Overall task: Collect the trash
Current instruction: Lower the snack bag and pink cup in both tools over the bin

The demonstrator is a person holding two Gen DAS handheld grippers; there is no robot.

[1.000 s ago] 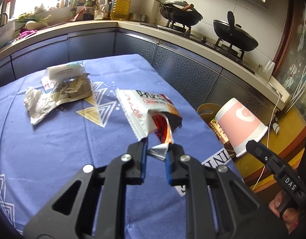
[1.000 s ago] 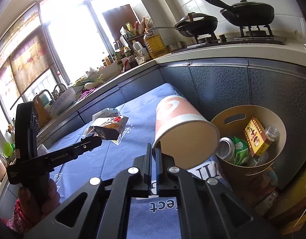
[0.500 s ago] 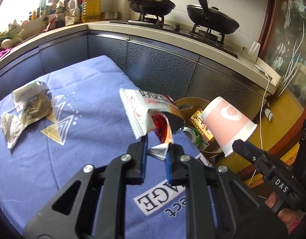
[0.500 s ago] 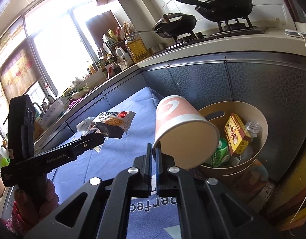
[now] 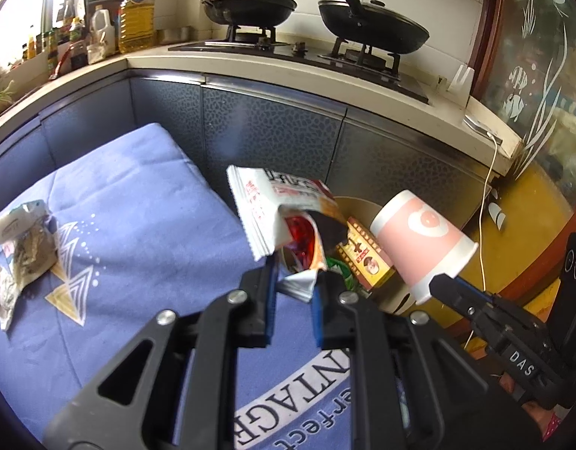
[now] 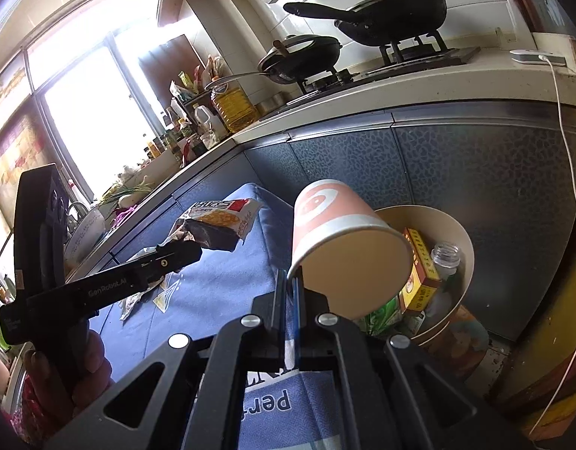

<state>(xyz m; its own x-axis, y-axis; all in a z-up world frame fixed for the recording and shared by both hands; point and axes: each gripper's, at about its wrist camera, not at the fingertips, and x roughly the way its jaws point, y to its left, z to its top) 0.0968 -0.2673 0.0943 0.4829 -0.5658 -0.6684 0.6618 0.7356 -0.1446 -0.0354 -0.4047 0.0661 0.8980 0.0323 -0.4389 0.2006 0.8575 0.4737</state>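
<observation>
My left gripper (image 5: 293,281) is shut on the crumpled end of an opened snack bag (image 5: 276,206), white with red print. It hangs over the table's right edge, partly above the round tan trash bin (image 5: 357,204). My right gripper (image 6: 289,281) is shut on the rim of a pink paper cup (image 6: 340,240), tilted with its mouth toward me, just left of the bin (image 6: 464,240). The bin holds a yellow-red box (image 6: 419,270), a green wrapper and a clear bottle (image 6: 445,257). From the right wrist view the left gripper (image 6: 190,253) and its snack bag (image 6: 220,225) show at left.
The table wears a blue cloth (image 5: 137,232). Several wrappers (image 5: 21,247) lie at its far left. Dark cabinet fronts (image 5: 272,127) stand close behind table and bin, under a counter with two black pans (image 5: 370,30). A white cable (image 5: 488,195) hangs by the bin.
Both grippers have swung right toward the bin, each keeping its load. The snack bag went from over the cloth to the table's edge at the bin. The cup moved closer to the bin.
</observation>
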